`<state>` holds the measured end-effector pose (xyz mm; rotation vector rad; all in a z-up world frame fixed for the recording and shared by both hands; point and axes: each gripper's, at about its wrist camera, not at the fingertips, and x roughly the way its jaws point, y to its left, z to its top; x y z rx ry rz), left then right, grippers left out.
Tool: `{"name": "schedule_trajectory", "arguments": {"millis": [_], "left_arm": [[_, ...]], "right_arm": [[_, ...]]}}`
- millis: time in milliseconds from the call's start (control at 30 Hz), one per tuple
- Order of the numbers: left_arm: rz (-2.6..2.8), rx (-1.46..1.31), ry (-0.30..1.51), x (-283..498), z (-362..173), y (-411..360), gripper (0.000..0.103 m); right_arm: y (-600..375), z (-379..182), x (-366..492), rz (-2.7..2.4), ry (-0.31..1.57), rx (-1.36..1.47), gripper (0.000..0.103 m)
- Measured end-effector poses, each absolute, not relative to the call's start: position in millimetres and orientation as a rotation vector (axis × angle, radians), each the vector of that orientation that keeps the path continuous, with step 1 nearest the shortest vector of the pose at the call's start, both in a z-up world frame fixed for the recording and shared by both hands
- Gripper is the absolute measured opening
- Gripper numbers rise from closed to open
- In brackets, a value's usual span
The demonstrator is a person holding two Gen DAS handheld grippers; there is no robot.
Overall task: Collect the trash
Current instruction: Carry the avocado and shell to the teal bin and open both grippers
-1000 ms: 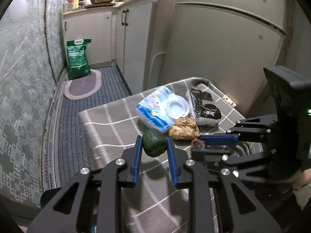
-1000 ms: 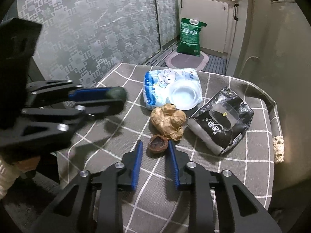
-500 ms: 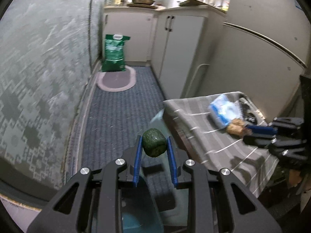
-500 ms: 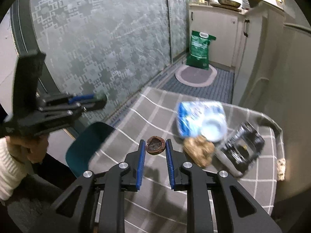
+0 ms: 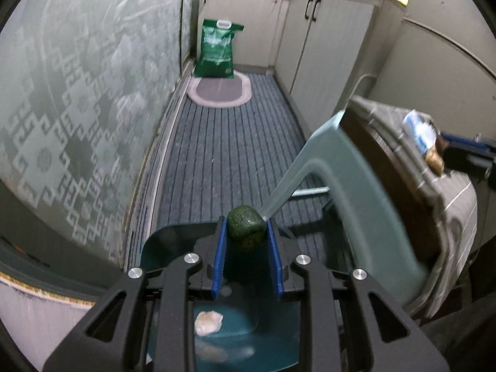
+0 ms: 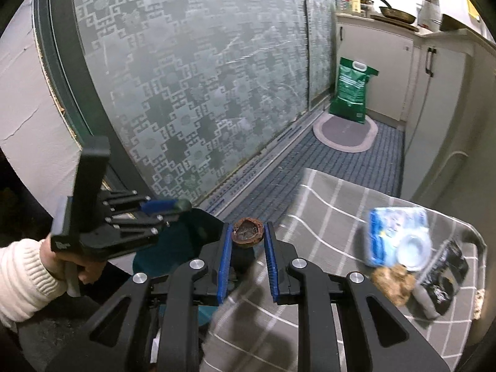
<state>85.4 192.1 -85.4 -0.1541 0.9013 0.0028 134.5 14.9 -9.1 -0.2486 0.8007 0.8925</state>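
My left gripper (image 5: 245, 222) is shut on a dark green lump (image 5: 246, 234) and holds it over the open teal bin (image 5: 173, 241), whose lid (image 5: 341, 167) stands tilted up to the right. A pale crumpled wad (image 5: 208, 322) lies inside the bin. My right gripper (image 6: 248, 227) is shut on a brown shell (image 6: 248, 232), above the left edge of the checked table (image 6: 325, 217). In the right wrist view the left gripper (image 6: 173, 207) sits at the left, over the bin (image 6: 173, 251).
On the table lie a blue packet (image 6: 396, 226), a clear lid (image 6: 414, 248), a brown crumpled lump (image 6: 393, 282) and a black bag (image 6: 443, 276). A patterned glass door runs along the left. A green sack (image 5: 217, 49) and an oval mat (image 5: 218, 91) sit by the far cabinets.
The left gripper carried the green lump off the table and down over the teal bin. The right gripper lifted the brown shell from the cloth and moved it left toward the table edge.
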Motion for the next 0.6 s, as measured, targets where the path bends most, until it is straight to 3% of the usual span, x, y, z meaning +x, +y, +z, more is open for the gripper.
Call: {"name": "schedule_trajectory", "arguments": {"millis": [600], "left_arm": [[-0.045, -0.125, 1.127, 51, -154, 207, 0.027]], "right_arm": [[93, -48, 115, 1.006, 0.905, -0.366, 0.021]]}}
